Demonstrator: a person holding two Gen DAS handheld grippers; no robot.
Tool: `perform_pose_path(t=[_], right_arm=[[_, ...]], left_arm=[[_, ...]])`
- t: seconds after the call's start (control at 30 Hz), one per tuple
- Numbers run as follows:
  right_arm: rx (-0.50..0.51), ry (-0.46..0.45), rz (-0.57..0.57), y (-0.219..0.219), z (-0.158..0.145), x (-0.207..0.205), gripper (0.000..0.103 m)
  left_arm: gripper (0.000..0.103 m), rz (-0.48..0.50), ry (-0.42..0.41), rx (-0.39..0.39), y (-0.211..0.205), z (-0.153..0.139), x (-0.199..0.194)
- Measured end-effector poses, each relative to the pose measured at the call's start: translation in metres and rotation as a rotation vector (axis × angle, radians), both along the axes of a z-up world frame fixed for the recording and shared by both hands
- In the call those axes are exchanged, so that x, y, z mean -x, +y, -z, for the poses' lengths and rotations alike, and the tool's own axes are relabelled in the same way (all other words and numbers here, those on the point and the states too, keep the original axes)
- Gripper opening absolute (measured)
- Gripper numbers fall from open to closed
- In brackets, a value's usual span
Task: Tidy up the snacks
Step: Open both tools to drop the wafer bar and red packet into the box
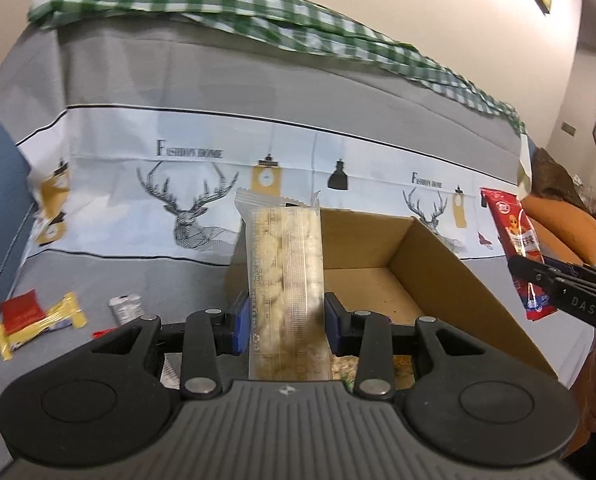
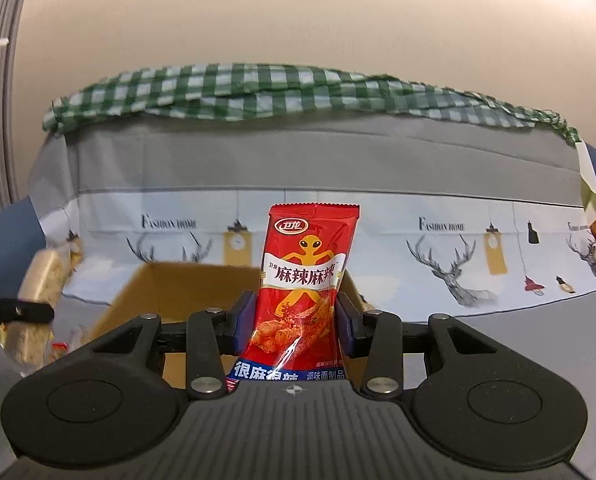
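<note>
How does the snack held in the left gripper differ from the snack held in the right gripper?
The clear pack in the left gripper shows its pale puffed pieces; the red pack in the right gripper is opaque and printed with a yellow figure and Chinese text. The clear pack is a narrow, straight-sided bar; the red pack is flatter and leans slightly. Both stand upright, clamped between blue pads near the cardboard box.

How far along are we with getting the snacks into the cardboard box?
Done: a few packets already lie at the near end of the cardboard box. In hand: the left gripper is shut on a clear cracker pack, and the right gripper is shut on a red spicy snack packet, both at the box. Left: a red packet, a yellow bar and a silver packet on the cloth.
</note>
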State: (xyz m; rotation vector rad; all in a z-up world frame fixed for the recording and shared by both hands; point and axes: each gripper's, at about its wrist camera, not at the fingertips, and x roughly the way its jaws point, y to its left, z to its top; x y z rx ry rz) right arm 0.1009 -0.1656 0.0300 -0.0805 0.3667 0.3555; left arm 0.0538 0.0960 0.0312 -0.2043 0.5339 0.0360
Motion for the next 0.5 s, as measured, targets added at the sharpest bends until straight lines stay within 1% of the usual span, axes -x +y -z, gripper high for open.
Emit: perform_pose_path(t=[0.2,0.27,0.4,0.5], right_arm=[[0.052,0.004,-0.005,-0.004,0.008,-0.009,0.043],[0.059,0.008,-0.003,-0.006,0.01,-0.009,0.044],[0.063,0.017,0.0,-0.008,0.012,-0.011,0.044],[0.065,0.02,0.002,-0.008,0.013,-0.012,0.044]], left_arm=[[0.041,0.021,-0.015,0.015,-0.01,0.003,-0.009],[0.041,0.031,-0.027,0.033,-0.014,0.002,-0.011],[0.041,0.074,-0.083,0.054,-0.026,-0.003,-0.009],[0.041,0.131,-0.091,0.066,-0.037,-0.003,-0.01]])
